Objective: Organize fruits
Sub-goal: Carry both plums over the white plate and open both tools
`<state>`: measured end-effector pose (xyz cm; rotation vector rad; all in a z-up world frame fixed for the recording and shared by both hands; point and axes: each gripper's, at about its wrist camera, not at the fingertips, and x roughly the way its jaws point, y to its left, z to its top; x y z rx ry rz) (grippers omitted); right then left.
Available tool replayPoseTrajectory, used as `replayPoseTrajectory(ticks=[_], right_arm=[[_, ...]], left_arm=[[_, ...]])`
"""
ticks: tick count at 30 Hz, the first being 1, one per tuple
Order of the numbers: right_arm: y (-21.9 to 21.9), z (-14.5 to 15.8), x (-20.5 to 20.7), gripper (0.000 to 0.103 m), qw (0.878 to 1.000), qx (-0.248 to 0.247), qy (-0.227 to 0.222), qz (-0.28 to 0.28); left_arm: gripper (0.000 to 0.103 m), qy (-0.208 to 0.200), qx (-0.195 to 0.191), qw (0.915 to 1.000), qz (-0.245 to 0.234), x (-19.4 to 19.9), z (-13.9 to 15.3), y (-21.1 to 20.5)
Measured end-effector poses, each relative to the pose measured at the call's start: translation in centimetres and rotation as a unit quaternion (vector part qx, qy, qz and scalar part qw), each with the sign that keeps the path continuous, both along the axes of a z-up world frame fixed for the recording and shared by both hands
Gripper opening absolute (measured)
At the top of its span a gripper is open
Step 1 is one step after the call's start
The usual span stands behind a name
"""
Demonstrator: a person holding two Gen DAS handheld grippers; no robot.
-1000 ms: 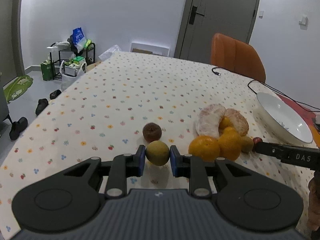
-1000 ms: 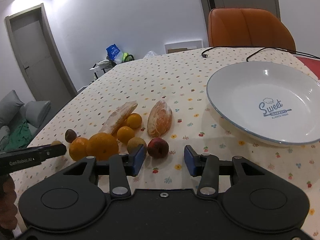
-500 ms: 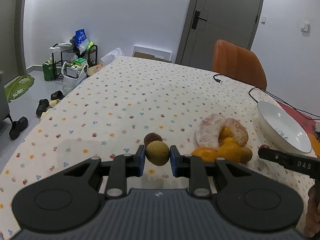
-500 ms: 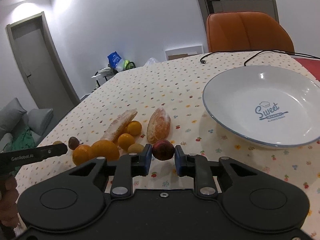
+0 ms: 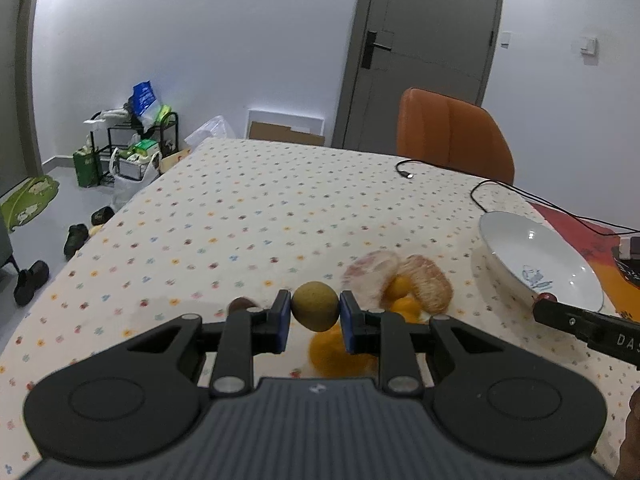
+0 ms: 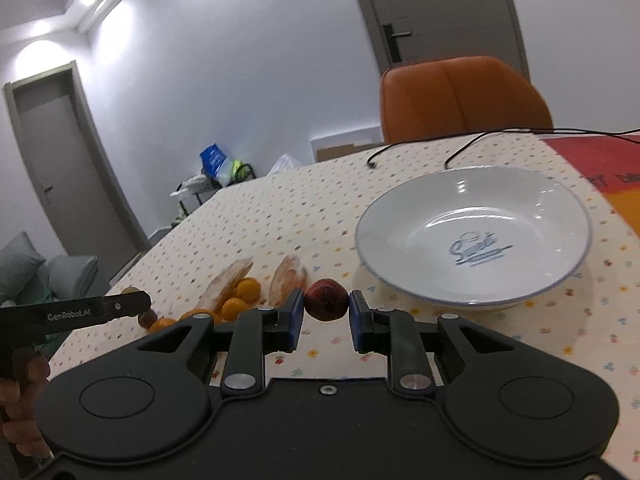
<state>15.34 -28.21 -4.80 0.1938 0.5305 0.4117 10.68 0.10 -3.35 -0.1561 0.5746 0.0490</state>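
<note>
— At lower centre of each wrist view, what did the grippers hold?

— The left gripper (image 5: pixel 315 316) clamped a green-brown kiwi-like fruit (image 5: pixel 314 311); the right gripper (image 6: pixel 326 312) pinched a dark red fruit (image 6: pixel 326 299), both lifted.

— And the plate?

— The white plate (image 6: pixel 568 280) sat empty at right. Best to lower each fruit inside the rim before releasing, so neither rolls.

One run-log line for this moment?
left gripper: green fruit | right gripper: red fruit | plate: empty
</note>
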Motion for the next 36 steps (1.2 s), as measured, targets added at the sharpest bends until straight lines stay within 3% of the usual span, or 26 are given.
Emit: replayPoseTrajectory(ticks=[21, 36], right_arm=[[-5.3, 0.8, -0.2, 0.023, 0.996, 0.012, -0.034, -0.083], [-8.3, -0.2, 1.5, 0.023, 0.992, -0.004, -0.031, -0.125]], left_arm=[[0.024, -0.033, 0.032, 0.9980, -0.043, 3.2, 1.9, -9.1], [0.024, -0.033, 0.034, 0.9963, -0.072, 5.8, 0.6, -15.2]])
